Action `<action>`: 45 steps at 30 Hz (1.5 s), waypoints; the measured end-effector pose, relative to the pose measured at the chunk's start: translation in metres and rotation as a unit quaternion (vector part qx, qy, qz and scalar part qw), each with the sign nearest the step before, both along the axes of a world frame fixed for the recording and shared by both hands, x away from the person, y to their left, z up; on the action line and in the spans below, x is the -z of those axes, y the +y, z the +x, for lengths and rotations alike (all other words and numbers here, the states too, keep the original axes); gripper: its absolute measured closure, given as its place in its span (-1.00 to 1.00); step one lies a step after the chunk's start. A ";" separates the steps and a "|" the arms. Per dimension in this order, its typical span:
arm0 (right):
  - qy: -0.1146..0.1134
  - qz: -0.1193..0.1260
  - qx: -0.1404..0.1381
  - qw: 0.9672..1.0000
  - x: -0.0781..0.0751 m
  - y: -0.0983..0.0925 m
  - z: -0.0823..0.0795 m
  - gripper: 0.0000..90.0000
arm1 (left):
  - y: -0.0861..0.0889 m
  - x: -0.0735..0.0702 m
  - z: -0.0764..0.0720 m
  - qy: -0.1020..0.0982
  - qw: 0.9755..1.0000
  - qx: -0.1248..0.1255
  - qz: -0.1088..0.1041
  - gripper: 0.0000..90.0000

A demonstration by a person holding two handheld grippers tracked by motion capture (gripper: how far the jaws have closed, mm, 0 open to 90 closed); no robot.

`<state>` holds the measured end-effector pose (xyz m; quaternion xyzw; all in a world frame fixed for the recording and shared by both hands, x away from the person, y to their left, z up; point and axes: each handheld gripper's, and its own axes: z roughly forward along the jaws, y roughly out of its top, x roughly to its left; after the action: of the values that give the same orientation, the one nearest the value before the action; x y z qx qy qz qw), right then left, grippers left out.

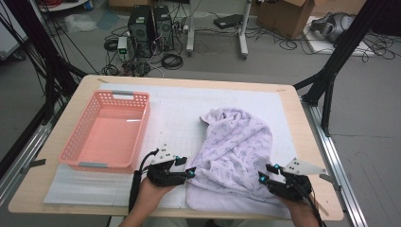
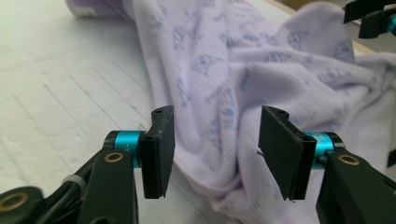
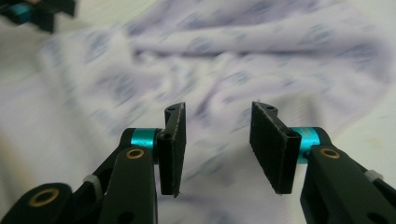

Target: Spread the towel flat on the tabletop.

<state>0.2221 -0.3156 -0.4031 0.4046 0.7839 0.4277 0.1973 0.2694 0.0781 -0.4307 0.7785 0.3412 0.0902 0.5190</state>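
While both jaws stand spread, lilac printed cloth [image 1: 236, 146] lies crumpled, unheld.

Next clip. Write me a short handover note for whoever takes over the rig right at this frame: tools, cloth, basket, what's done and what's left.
Left tool: open, at the near left edge of the lavender printed cloth, gripping nothing.
Right tool: open, at the cloth's near right edge, gripping nothing.
Cloth: rumpled and loosely doubled over on the white mat, right of the pink basket.
Basket: holds nothing.
Done: cloth partly gathered.
Left: probably tidy the fold, then put it in the basket.
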 end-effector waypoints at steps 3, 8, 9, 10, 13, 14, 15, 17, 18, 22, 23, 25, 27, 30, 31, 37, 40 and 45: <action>-0.006 -0.006 0.033 0.999 -0.001 -0.004 0.016 0.18 | 0.003 -0.002 0.010 -0.008 1.000 -0.018 -0.005 -0.04; 0.012 -0.030 0.052 0.998 0.011 0.000 0.044 0.15 | -0.001 0.000 0.031 -0.001 0.999 -0.046 0.002 -0.11; 0.022 -0.037 0.048 0.998 0.015 0.003 0.050 0.15 | -0.003 0.000 0.034 -0.002 0.999 -0.046 0.007 -0.11; 0.031 -0.045 0.045 0.997 0.019 0.007 0.054 0.16 | -0.005 0.000 0.036 -0.003 0.999 -0.048 0.006 -0.11; 0.054 -0.086 0.036 0.994 0.031 0.017 0.064 0.30 | -0.009 0.000 0.040 -0.002 0.999 -0.045 0.016 -0.11; 0.066 -0.092 0.033 0.993 0.036 0.018 0.066 0.39 | -0.011 0.000 0.041 -0.002 0.999 -0.045 0.015 -0.11; 0.063 -0.085 0.031 0.994 0.037 0.018 0.066 0.52 | -0.011 -0.001 0.042 -0.002 0.999 -0.043 0.015 -0.11; 0.071 -0.077 0.028 0.994 0.037 0.014 0.062 0.76 | -0.013 -0.002 0.043 -0.001 0.999 -0.043 0.014 -0.11; 0.074 -0.079 0.024 0.994 0.036 0.012 0.060 0.80 | -0.014 -0.003 0.044 0.001 0.999 -0.045 0.012 -0.11; 0.096 -0.081 -0.003 0.992 0.033 -0.001 0.040 0.86 | -0.016 -0.003 0.049 0.006 0.999 -0.046 0.013 -0.11; 0.099 -0.079 -0.011 0.992 0.033 -0.004 0.034 0.86 | -0.017 -0.003 0.050 0.007 0.999 -0.046 0.015 -0.11; 0.109 -0.075 -0.027 0.991 0.032 -0.012 0.020 0.86 | -0.020 -0.002 0.052 0.011 0.999 -0.044 0.016 -0.11; 0.119 -0.073 -0.039 0.990 0.030 -0.020 0.007 0.86 | -0.024 -0.002 0.055 0.015 0.999 -0.039 0.017 -0.09; 0.140 -0.070 -0.061 0.986 0.025 -0.029 -0.008 0.85 | -0.033 -0.002 0.060 0.012 0.999 -0.034 0.018 -0.05; 0.143 -0.068 -0.068 0.985 0.024 -0.030 -0.012 0.85 | -0.036 -0.002 0.062 0.014 0.999 -0.031 0.023 -0.05; 0.094 -0.018 -0.051 0.994 0.010 -0.039 -0.010 0.53 | -0.060 0.003 0.081 0.023 0.999 -0.034 0.034 -0.07; 0.075 -0.011 -0.033 0.997 0.008 -0.039 -0.001 0.46 | -0.070 0.007 0.090 0.034 0.998 -0.036 0.044 -0.06; 0.055 -0.007 0.001 0.998 0.011 -0.038 0.017 0.41 | -0.072 0.015 0.097 0.056 0.997 -0.024 0.044 0.60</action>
<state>0.2389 -0.3537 -0.4142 0.4269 0.7963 0.3989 0.1567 0.3659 0.0058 -0.4452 0.7961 0.3837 0.0739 0.4620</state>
